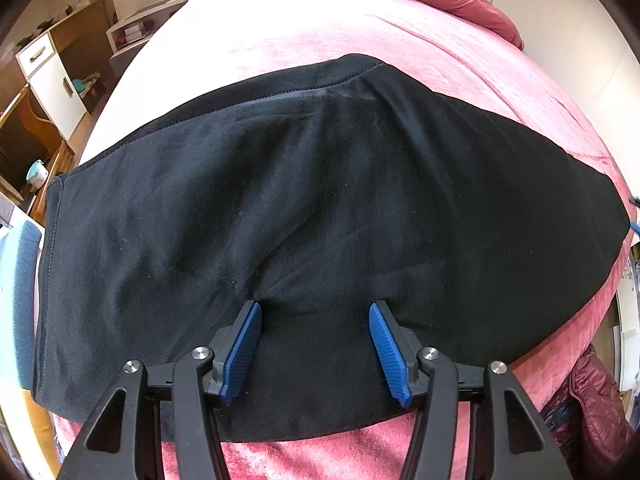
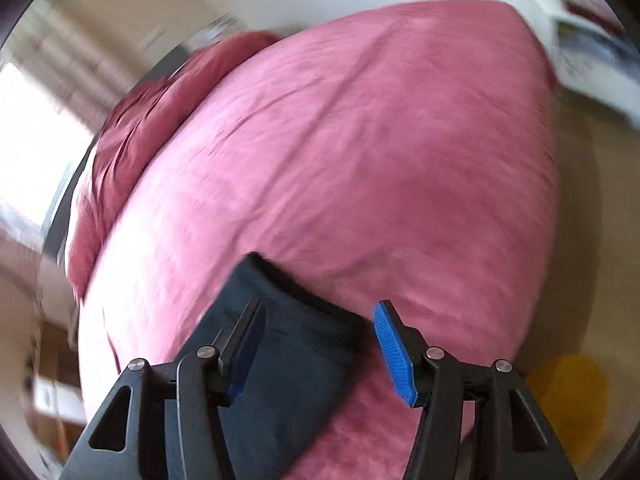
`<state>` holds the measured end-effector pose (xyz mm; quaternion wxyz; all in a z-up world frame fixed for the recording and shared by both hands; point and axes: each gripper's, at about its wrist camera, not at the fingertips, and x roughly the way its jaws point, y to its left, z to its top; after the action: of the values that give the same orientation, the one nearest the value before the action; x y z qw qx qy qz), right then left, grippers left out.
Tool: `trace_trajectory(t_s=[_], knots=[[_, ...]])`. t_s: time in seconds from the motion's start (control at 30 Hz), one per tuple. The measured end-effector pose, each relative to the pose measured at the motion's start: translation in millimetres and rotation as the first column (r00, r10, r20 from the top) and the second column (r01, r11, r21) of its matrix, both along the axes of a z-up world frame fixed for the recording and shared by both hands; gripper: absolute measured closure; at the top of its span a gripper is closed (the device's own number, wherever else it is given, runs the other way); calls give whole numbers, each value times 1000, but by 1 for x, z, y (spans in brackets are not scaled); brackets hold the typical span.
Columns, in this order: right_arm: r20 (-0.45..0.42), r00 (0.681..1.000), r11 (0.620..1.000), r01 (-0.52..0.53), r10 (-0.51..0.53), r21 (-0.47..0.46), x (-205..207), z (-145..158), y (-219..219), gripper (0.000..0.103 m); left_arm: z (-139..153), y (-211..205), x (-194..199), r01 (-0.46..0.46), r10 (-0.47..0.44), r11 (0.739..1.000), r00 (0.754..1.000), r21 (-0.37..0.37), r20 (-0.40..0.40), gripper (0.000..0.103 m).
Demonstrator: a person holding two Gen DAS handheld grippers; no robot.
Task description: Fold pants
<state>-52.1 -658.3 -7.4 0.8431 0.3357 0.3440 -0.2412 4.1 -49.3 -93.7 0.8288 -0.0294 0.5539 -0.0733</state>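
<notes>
On the bed, across its pink cover, the black pants lie flat and already doubled into one broad band. Their long axis runs left to right across my left wrist view, with a stitched end at the far left and a tapering end at the far right.

My left gripper hangs directly over the near half of that band, roughly mid-length, with its jaws spread wide and nothing between them. The blue pads sit just above the cloth; I cannot tell whether they touch it.

My right gripper is also spread apart and empty. Its view is motion-blurred, but I can make out one corner of the pants beneath it, mostly under the left finger, with bare pink cover ahead and to the right. So this gripper sits at one end of the garment, probably the tapering one, though I cannot confirm that.

My judgement is that the next fold brings one end over the other along the long axis. The right gripper is nearer an end, so it should pinch that edge while the left stays at the middle where the crease would fall.
</notes>
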Motion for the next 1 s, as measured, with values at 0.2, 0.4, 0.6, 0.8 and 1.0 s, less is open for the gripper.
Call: trace_trajectory(t_s=[0.2,0.4,0.6,0.8,1.0], knots=[[-198,969,982,-169,150,-81,67,-7,16,69,0,0,1,2,-2,1000,1000,4,-3,45],[-158,967,961,-224,199,-160,60,13,30,96,0,0,2,4,-4,1000,1000,4,-3,45],[-224,963,977,-179,151,-115,64,-8,15,93,0,1,1,1,-1,1000,1000,-1,-3,44],[-57,996,997,-73,70,-41,15,7,11,53,0,2,1,-2,2,1000,1000,-7,1,44],[45,999,993,18,-23,117,-57,-6,17,53,2,3,-3,-4,4,1000,1000,-5,17,44]])
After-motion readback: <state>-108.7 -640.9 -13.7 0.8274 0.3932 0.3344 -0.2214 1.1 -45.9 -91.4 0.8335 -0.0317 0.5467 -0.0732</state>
